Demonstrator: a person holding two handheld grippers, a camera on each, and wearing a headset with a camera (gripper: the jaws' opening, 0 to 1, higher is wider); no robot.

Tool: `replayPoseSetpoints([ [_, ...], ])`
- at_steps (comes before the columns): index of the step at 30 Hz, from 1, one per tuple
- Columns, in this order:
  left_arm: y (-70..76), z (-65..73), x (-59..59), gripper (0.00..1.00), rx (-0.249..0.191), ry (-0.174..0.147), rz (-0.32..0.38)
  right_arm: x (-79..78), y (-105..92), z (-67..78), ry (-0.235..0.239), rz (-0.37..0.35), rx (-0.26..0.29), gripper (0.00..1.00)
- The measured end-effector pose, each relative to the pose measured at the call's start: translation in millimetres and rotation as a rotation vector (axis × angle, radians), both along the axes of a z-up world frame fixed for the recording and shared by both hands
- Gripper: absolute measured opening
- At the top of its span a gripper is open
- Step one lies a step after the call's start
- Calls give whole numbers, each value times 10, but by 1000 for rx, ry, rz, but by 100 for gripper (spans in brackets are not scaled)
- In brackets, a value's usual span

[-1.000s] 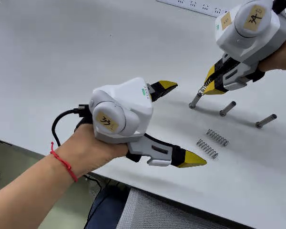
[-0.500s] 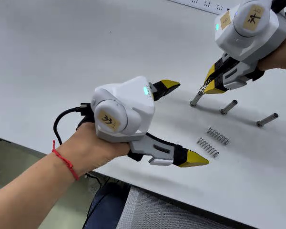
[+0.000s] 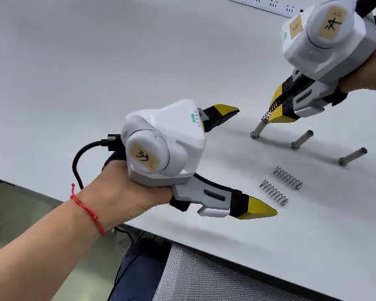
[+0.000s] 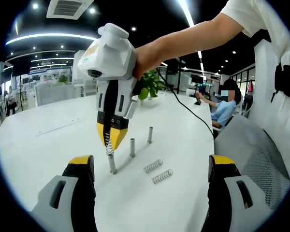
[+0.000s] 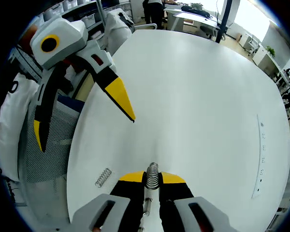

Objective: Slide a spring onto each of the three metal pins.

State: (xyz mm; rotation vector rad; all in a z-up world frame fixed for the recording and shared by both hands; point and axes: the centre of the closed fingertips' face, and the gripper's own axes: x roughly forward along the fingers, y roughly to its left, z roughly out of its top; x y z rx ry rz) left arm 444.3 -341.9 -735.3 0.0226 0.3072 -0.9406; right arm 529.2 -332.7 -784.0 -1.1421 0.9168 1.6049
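Right gripper (image 3: 272, 116) is clamped on a spring (image 4: 108, 144), pointing straight down at the end pin (image 4: 112, 165), axes roughly lined up. Left gripper (image 3: 245, 162) hangs wide open, well apart.

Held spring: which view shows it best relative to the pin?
Left gripper view: the spring shows side-on, hanging from the right gripper with its lower end at the top of a pin. Head view shows it small beside the jaws; right gripper view shows it end-on between the jaws, pin mostly hidden.
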Motion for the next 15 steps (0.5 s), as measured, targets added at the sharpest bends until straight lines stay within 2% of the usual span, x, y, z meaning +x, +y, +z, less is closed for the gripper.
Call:
replayPoseSetpoints([
  [15, -16, 15, 2, 97, -14, 2, 0, 5, -2, -61, 2, 2, -9, 7],
])
